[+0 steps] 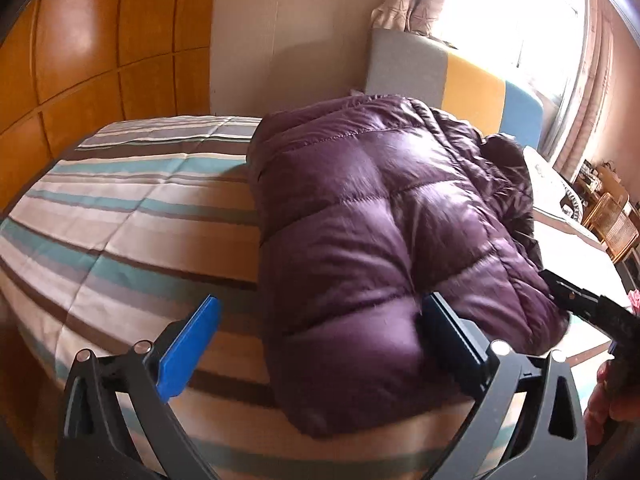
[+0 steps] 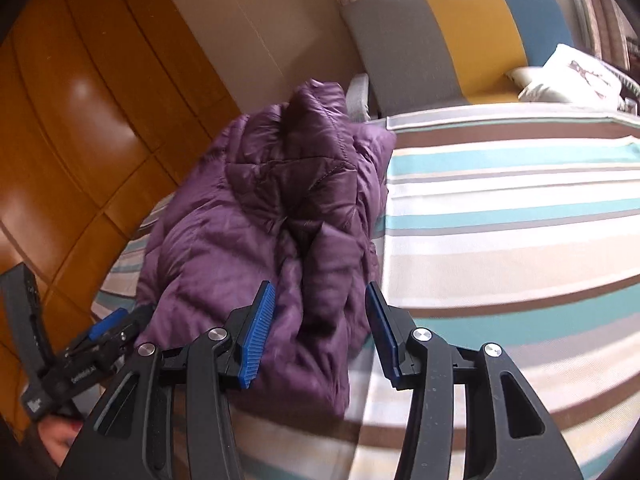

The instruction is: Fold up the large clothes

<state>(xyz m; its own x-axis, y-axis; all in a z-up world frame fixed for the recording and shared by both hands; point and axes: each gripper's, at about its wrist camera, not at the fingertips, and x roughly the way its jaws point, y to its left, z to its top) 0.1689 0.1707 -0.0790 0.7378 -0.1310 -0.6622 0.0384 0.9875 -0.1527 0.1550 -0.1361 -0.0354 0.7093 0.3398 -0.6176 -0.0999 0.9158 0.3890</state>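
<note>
Left gripper (image 1: 320, 344) jaws wide, holding nothing, at folded purple jacket (image 1: 384, 240) on bed (image 1: 132, 216); my right gripper (image 2: 320, 332) half-open, empty.

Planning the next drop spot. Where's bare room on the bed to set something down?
Free: striped bedspread between the purple jacket and the wooden wardrobe; also the wide stretch on the jacket's other side, up to the headboard and pillow. Crowded: the jacket's near end, where the left claw and right claw sit.

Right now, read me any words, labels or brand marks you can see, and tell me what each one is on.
White lettering on the body of the left gripper, seen from the right wrist: too small and blurred to read.
A white mark on its handle end: also unreadable.
Purple down jacket, striped bedspread: no text visible.
</note>
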